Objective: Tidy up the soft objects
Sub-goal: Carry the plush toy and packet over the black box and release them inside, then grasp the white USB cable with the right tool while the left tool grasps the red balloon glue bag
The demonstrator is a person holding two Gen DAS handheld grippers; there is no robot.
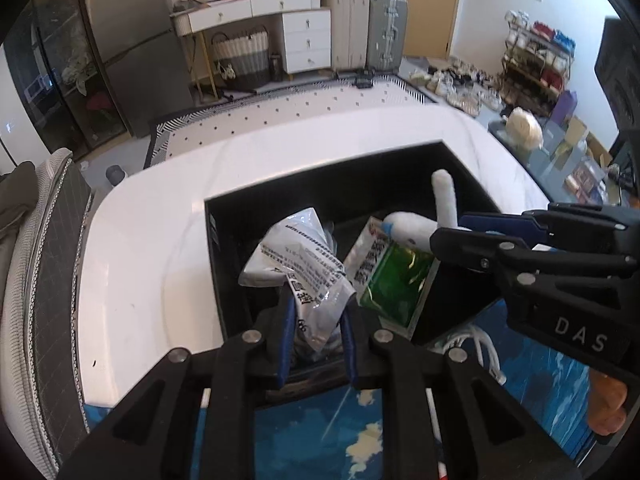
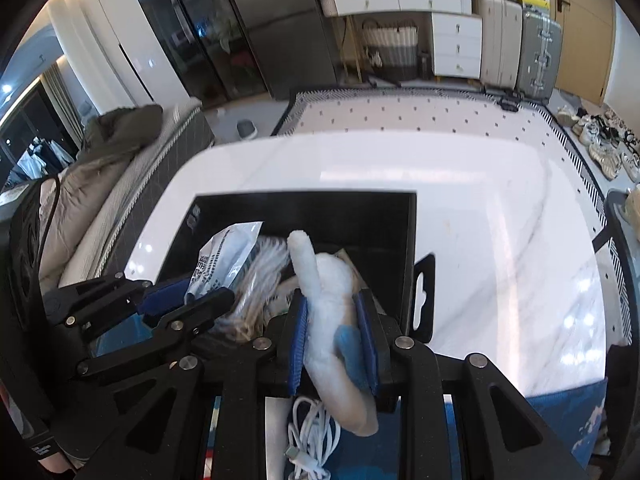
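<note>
A black bin [image 1: 224, 236] stands on the white table [image 1: 160, 216]; it also shows in the right wrist view [image 2: 408, 240]. My left gripper [image 1: 316, 308] is shut on a silver printed pouch [image 1: 296, 256] over the bin; the pouch shows too in the right wrist view [image 2: 224, 252]. A green packet [image 1: 392, 280] leans inside the bin. My right gripper [image 2: 334, 312] is shut on a white plush toy [image 2: 332, 300] with a blue patch, held at the bin's near edge; the plush's ear sticks up in the left wrist view [image 1: 444, 196].
A coiled white cable [image 2: 312, 440] lies on a blue patterned cloth [image 1: 320, 432] at the table's near edge. A grey sofa with a jacket [image 2: 112, 136] stands left of the table. Drawers [image 1: 306, 40], suitcases [image 1: 384, 36] and shoes [image 1: 460, 84] line the far wall.
</note>
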